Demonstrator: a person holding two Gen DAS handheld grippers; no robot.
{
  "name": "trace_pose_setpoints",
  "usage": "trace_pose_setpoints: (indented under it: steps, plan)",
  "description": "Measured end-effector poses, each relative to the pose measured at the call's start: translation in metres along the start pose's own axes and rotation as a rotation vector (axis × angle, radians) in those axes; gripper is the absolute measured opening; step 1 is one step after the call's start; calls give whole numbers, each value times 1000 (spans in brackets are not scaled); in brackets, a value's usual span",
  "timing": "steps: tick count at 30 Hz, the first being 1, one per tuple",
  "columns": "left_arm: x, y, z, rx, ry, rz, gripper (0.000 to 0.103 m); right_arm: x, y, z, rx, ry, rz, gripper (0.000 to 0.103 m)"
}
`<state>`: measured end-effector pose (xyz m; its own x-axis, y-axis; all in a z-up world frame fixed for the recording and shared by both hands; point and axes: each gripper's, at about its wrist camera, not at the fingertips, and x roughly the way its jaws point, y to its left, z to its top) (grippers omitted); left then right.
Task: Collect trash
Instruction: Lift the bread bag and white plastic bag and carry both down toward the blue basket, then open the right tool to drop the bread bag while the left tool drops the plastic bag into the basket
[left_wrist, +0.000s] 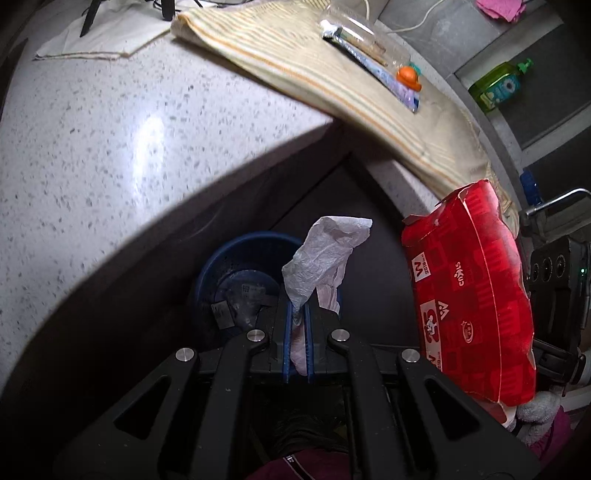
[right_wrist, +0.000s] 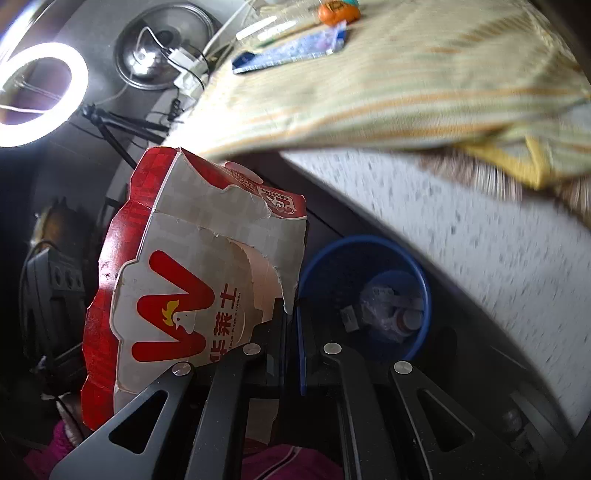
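My left gripper is shut on a crumpled white tissue, which sticks up above a blue waste bin on the dark floor below the counter edge. Several scraps lie inside that bin. My right gripper is shut on a torn red and white fast-food box, held to the left of the same blue bin. The box also shows at the right of the left wrist view, with the right gripper's body behind it.
A speckled white counter curves over the bin. On it lies a striped cloth with a clear plastic bottle with an orange cap, and a wrapper. A green soap bottle, a ring light and a metal lid stand around.
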<state>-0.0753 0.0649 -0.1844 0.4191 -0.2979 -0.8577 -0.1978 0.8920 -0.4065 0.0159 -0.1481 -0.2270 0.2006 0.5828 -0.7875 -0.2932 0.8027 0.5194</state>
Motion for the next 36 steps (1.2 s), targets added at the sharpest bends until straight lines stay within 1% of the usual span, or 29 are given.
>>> trace_pose_setpoints:
  steps: [6, 9, 17, 26, 32, 36]
  plan:
    - [18, 2, -10, 19, 42, 25, 4, 20, -5, -13, 5, 16, -44, 3]
    - [28, 4, -14, 23, 62, 39, 4, 26, -17, -20, 33, 31, -54, 3]
    - [60, 7, -25, 47, 124, 84, 4, 54, -37, -39, 49, 72, -127, 3]
    - [89, 10, -36, 63, 173, 125, 4, 83, -51, -46, 31, 104, -229, 3]
    - [102, 8, -38, 67, 198, 141, 4, 94, -64, -49, 31, 117, -271, 3]
    - [112, 6, -38, 74, 210, 153, 4, 100, -65, -47, 27, 121, -296, 3]
